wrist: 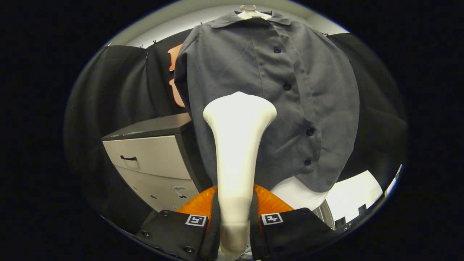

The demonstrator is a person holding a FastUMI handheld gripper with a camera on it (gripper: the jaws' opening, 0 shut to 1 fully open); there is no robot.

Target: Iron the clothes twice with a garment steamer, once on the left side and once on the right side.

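- up close, the gripper (234, 221) was clamped narrow on the garment steamer (237, 145), one finger pressing each side of its slim white handle.
- the steamer stood upright between the fingers, its handle widening upward into a broad rounded head.
- that head lay over the lower middle of the grey shirt (268, 98), just left of the button line; whether it touched the cloth could not be told.
- the shirt hung buttoned on a hanger (250, 11), collar at the top and hem low, with a white garment (297, 195) showing under the hem.
- a drawer cabinet (152, 159) with a dark top and pale fronts stood to the left of the shirt, partly behind it.
- black cloth walled the booth beyond the shirt on both sides.
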